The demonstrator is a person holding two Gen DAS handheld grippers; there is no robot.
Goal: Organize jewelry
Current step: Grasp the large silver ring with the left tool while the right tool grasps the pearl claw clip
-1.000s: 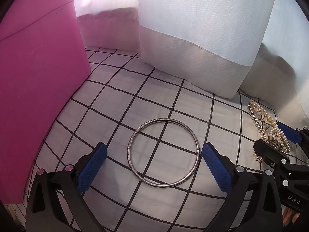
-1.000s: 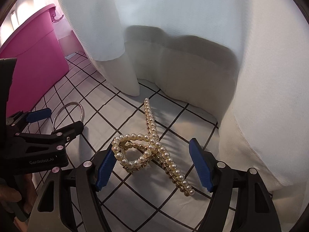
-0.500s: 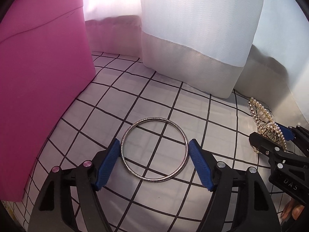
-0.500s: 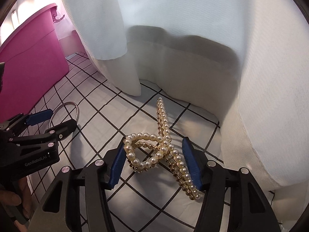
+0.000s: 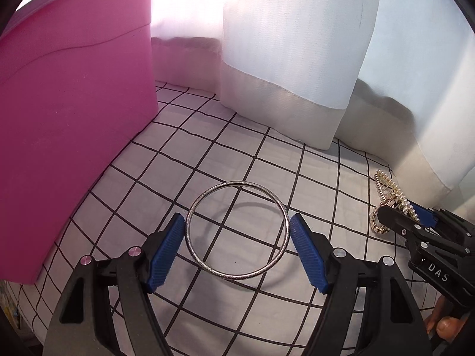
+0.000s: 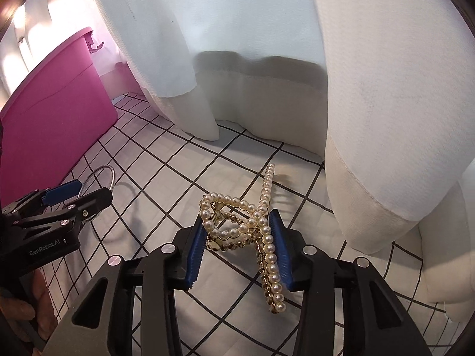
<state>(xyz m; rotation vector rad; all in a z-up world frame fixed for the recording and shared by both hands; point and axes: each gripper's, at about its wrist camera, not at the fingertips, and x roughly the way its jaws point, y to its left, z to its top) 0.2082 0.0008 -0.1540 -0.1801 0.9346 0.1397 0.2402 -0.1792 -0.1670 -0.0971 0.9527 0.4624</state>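
Between the left gripper's (image 5: 237,249) blue pads (image 5: 164,255), left wrist view: clasping the silver bangle (image 5: 237,230) across its widest span, lifting it clear of the checked cloth (image 5: 178,154), shadow falling beneath; pink bin (image 5: 74,103) waiting at ten o'clock, likely the destination.

Over in the right wrist view: right gripper (image 6: 240,243), jaws just closing, pinching the pearl hair claw (image 6: 246,225) at its crossed middle, tail hanging toward five o'clock; white curtain (image 6: 386,103) crowding at two o'clock.
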